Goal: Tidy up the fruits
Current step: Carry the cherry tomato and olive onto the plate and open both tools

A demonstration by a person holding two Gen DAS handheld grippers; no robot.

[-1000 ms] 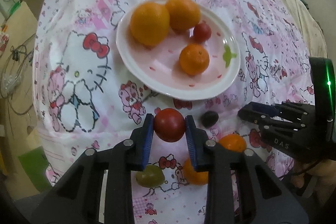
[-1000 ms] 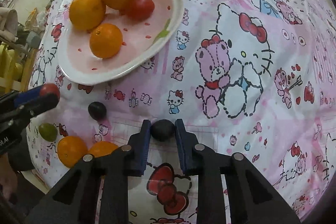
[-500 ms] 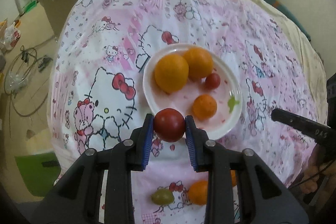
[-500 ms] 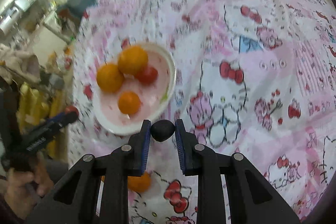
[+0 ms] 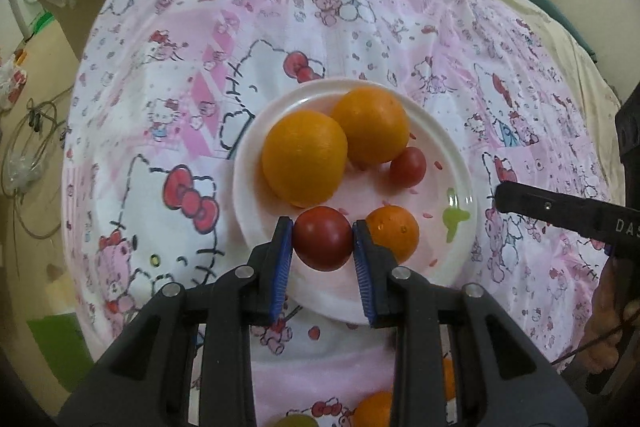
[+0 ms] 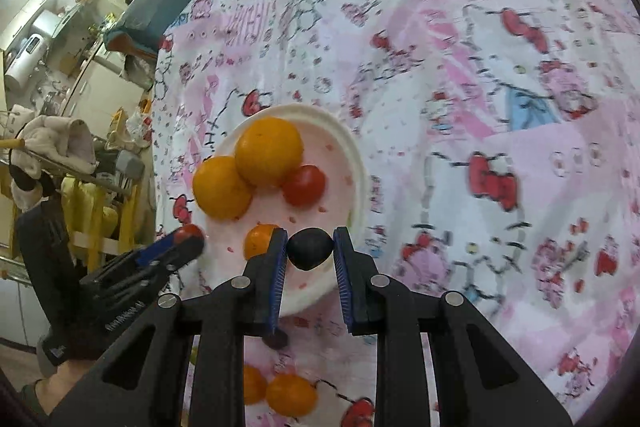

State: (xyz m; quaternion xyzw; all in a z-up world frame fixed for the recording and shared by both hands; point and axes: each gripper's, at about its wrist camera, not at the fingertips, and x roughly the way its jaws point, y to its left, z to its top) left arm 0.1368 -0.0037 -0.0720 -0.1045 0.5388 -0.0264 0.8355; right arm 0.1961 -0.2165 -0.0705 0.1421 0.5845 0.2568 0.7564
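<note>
A white plate [image 5: 448, 163] sits on the Hello Kitty cloth and holds two large oranges [image 5: 304, 157], a small orange [image 5: 396, 233] and a small red fruit [image 5: 408, 167]. My left gripper [image 5: 323, 245] is shut on a red tomato [image 5: 322, 243] and holds it over the plate's near part. My right gripper [image 6: 310, 249] is shut on a dark plum [image 6: 310, 249] above the plate's [image 6: 352, 155] near right rim. The left gripper with the tomato also shows in the right wrist view [image 6: 188, 239].
Loose fruit lies on the cloth near me: two oranges [image 6: 290, 393], a dark plum [image 6: 276, 339] and a green fruit [image 5: 294, 421]. The pink patterned cloth [image 5: 240, 27] covers the round surface. Furniture and clutter stand off to the left [image 6: 60, 147].
Both grippers rose from the cloth with their fruit and moved forward over the plate. The plate now looks closer in both views.
</note>
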